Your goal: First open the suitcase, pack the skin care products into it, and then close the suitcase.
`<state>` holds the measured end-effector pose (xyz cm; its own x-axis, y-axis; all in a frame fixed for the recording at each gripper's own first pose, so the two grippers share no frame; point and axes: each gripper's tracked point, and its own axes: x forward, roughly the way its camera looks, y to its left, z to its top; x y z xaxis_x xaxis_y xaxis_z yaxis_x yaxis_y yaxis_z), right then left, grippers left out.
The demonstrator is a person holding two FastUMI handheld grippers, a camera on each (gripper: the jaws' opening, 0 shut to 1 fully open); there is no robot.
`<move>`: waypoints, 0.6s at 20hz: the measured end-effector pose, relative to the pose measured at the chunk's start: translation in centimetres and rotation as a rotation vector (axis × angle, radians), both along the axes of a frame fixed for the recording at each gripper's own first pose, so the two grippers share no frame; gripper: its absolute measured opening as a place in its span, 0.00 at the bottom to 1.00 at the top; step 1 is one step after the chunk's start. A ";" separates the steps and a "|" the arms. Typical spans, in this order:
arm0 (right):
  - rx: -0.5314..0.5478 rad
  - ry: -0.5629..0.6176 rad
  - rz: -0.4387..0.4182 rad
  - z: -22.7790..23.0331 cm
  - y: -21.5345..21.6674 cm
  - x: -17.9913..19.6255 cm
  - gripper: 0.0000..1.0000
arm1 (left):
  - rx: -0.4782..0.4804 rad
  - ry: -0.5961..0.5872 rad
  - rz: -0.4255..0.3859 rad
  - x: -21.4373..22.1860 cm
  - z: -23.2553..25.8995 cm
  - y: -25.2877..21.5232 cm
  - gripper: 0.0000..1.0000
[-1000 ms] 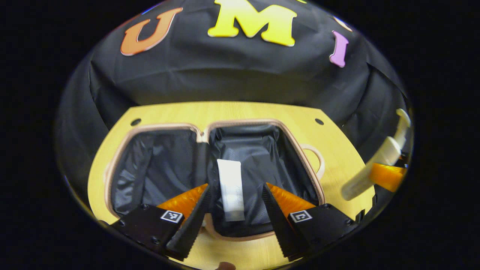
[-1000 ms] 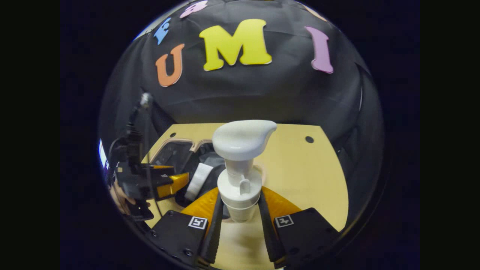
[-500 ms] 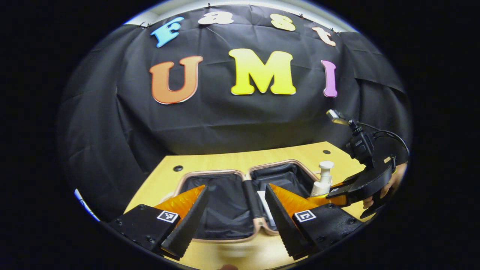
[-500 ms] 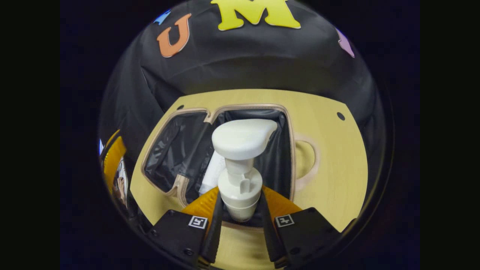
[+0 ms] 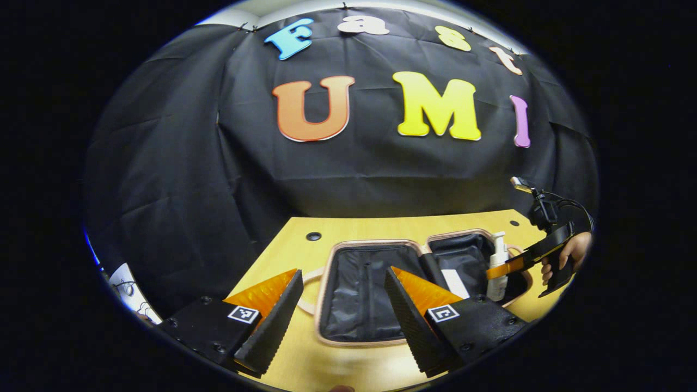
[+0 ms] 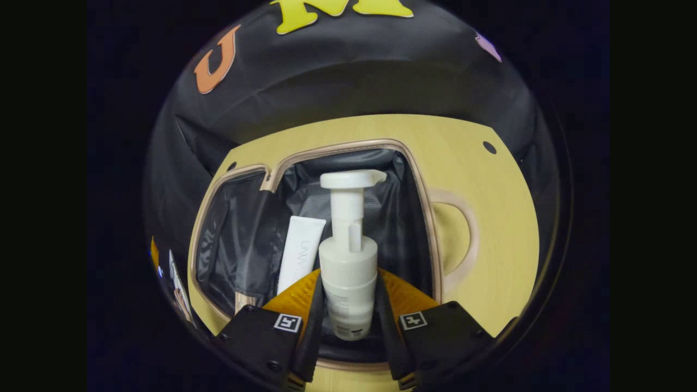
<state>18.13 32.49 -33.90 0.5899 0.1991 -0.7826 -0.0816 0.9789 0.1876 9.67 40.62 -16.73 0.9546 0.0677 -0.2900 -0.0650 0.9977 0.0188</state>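
The suitcase [image 5: 326,305] lies open on the wooden table, its two dark-lined halves side by side inside a pinkish rim [image 6: 422,212]. A white tube [image 6: 300,253] lies flat in the half that has the loop handle [image 6: 465,234]. My right gripper [image 6: 348,279] is shut on a white pump bottle [image 6: 348,256] and holds it over that same half, beside the tube. The left gripper view shows the bottle [image 5: 496,267] low in the suitcase, the tube [image 5: 452,280] and the right gripper [image 5: 509,268] held by a hand [image 5: 566,256]. My left gripper [image 5: 343,275] stands open with nothing in it, near the suitcase's other half.
The wooden table [image 5: 294,245] has small round holes near its far corners [image 6: 489,147]. Black cloth walls the booth behind and at both sides. Bare table [image 6: 495,228] lies beyond the suitcase handle.
My left gripper has drawn back and left, away from the tube it hovered over. My right gripper has carried the pump bottle over the suitcase and lowered it beside the tube.
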 end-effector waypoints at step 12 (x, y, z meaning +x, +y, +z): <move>-0.054 0.118 -0.070 -4.2 0.9 -0.3 0.52 | -0.403 0.194 0.203 4.5 -10.1 9.9 0.96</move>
